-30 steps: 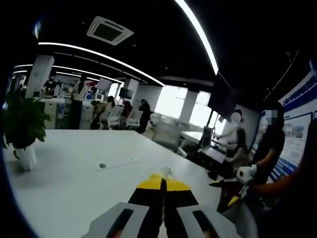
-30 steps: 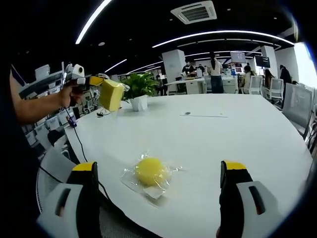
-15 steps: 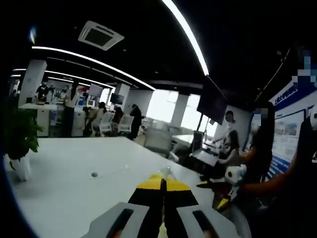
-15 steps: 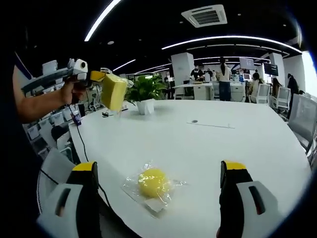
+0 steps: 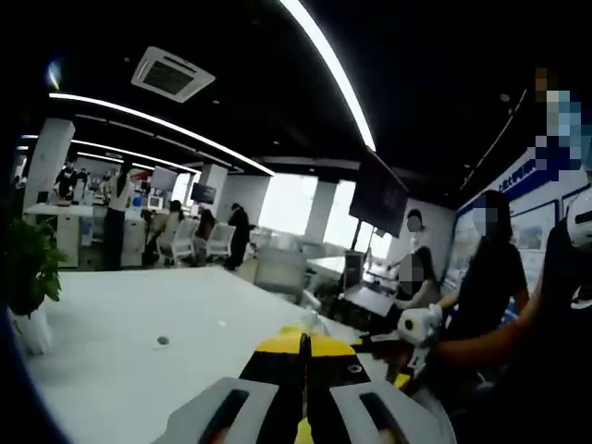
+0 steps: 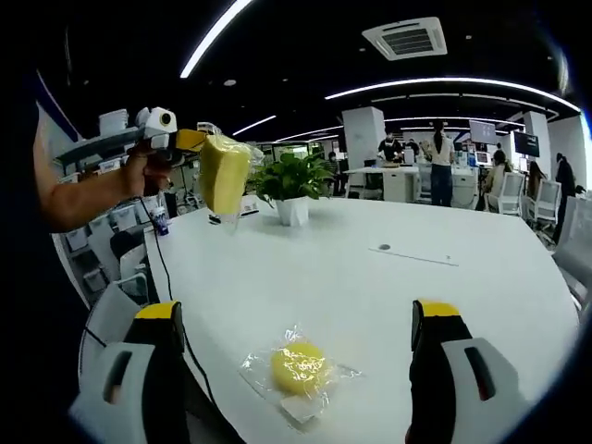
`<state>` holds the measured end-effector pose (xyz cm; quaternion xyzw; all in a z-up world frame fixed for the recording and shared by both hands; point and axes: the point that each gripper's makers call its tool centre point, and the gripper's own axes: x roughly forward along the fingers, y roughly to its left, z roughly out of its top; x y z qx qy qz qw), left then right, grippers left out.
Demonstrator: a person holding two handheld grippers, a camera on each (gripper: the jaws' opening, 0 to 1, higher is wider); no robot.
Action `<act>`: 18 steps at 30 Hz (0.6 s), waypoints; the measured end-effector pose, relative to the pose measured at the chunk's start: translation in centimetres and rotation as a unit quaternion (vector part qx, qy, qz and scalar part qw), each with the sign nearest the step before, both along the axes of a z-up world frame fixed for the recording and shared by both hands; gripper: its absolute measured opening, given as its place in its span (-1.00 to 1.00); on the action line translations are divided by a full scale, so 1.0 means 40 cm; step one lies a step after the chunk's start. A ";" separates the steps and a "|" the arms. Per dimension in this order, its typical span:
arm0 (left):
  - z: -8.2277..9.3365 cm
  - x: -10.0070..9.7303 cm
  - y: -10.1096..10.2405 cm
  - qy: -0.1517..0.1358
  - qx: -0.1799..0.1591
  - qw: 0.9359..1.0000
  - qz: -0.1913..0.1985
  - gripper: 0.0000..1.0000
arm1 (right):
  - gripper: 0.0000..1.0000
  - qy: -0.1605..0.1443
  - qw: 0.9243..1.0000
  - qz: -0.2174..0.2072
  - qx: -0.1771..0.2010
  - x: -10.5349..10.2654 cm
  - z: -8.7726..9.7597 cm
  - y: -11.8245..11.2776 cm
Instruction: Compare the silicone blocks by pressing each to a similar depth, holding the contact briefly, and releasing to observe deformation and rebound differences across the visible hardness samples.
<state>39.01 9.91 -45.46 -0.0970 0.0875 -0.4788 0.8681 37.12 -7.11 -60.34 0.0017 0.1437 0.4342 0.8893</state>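
progress looks early, judging by how things lie. in the left gripper view, the left tool [image 5: 301, 344] has its jaws drawn together with no visible gap; a sliver of yellow shows low between them, and what it grips is otherwise hidden here. beyond the tips lies the white table [image 5: 120, 361], with a potted plant [image 5: 26, 277] at the left edge and people standing at the right.

the right gripper view tells more. there the left tool [image 6: 190, 141] is held up in a hand [image 6: 148, 171], well above the table [image 6: 481, 305], clenched on a yellow silicone block [image 6: 224, 173] in a clear wrapper. the right tool [image 6: 301, 319] has its jaws spread wide and empty. between them, on the table near its close edge, rests a round yellow sample [image 6: 298, 366] in a clear bag, untouched. the same plant [image 6: 292, 180] stands further back.

as a judgement: one block is being squeezed, while the round sample is not yet pressed; holding, releasing and comparing remain.
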 end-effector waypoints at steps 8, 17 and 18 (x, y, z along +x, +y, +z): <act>0.013 -0.019 -0.016 -0.001 -0.007 1.000 -0.013 -1.00 | 0.93 -0.009 0.998 0.036 0.042 0.011 0.071 0.064; 0.018 -0.043 -0.032 0.001 -0.013 1.000 -0.027 -1.00 | 0.92 -0.016 0.995 0.067 0.066 0.016 0.132 0.112; 0.020 -0.045 -0.033 0.001 -0.014 1.000 -0.028 -1.00 | 0.91 -0.016 0.995 0.071 0.069 0.014 0.137 0.117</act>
